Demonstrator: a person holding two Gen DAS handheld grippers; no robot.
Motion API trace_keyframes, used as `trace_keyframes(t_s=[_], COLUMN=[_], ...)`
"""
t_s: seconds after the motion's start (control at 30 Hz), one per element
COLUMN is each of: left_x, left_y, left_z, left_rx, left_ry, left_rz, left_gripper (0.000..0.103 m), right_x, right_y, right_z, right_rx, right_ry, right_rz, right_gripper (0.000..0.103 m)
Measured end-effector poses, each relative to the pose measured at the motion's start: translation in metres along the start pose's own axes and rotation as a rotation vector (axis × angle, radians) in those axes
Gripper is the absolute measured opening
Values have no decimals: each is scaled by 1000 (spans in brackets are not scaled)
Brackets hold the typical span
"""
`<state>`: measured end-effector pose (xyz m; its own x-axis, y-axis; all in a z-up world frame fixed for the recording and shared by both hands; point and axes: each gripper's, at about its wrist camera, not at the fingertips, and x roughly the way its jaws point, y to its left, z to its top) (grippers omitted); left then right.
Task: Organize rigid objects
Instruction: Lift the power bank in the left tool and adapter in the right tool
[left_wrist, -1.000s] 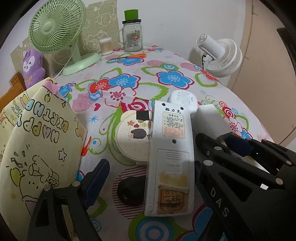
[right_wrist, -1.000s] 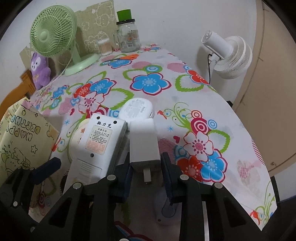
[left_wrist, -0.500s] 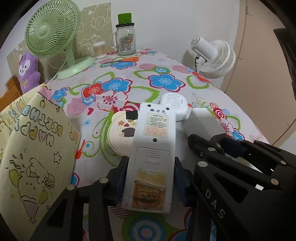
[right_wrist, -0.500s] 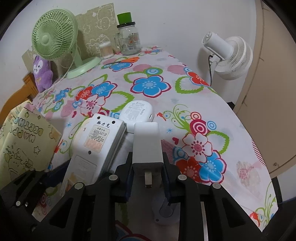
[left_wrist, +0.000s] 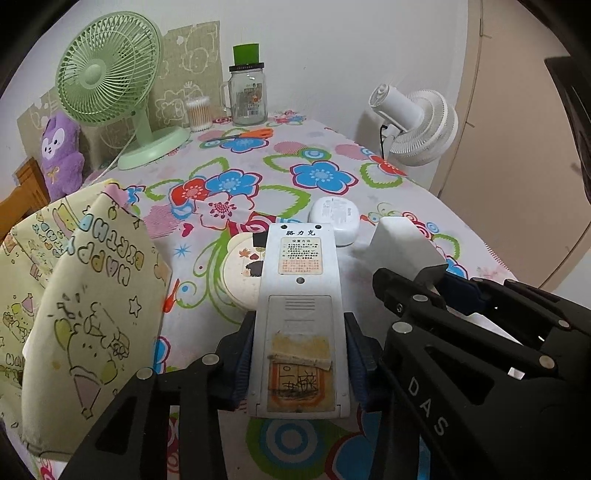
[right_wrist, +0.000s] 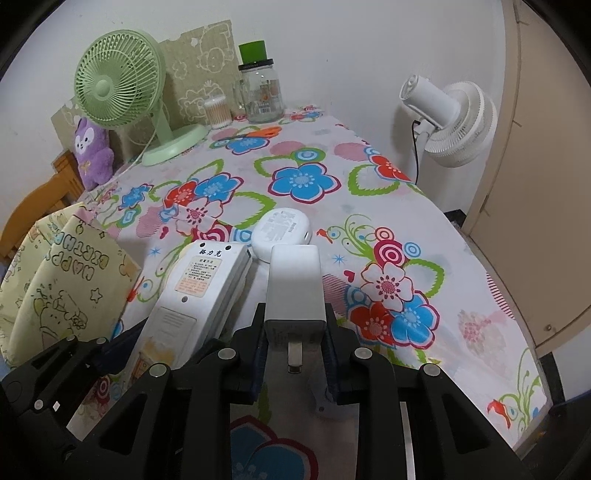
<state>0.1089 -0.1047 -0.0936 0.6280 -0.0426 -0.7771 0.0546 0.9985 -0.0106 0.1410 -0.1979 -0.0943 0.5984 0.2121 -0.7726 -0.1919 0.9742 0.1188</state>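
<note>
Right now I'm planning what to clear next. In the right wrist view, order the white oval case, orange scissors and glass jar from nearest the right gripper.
1. White oval case, just ahead of the right gripper.
2. Orange scissors, far end.
3. Glass jar, by the wall.

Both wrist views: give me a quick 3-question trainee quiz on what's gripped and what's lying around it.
1. True or false: the right gripper is closed on the white plug adapter.
2. Multiple choice: what does the left gripper have between its pads? A) the glass jar B) the white remote C) the green fan
3. Fill in: just beyond the remote's far end, a white, rounded ____ lies on the floral tablecloth.

Key: 1 true; 2 B, with the jaws closing on its sides; 3 case.
</note>
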Motion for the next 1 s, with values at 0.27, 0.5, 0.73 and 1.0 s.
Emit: trace_keyframes(t_s=[0.27,0.5,0.73,1.0], left_x=[-15,-29,-42,-60], left_y=[0,-1,-2,-3], left_z=[-3,-5,-8,-11], left_rx=[3,10,19,32], left_ry=[-30,-49,-63,-85], left_rz=[-5,-13,-19,-22], left_gripper=[45,45,45,45], right_x=[-17,-33,-48,-67], right_y=[5,8,10,14], right_z=[-3,-6,-10,-13], right_rx=[0,2,6,5], right_ry=[-26,-45,-61,-84], right_rz=[-4,-13,-22,-33], right_gripper=[29,29,29,29])
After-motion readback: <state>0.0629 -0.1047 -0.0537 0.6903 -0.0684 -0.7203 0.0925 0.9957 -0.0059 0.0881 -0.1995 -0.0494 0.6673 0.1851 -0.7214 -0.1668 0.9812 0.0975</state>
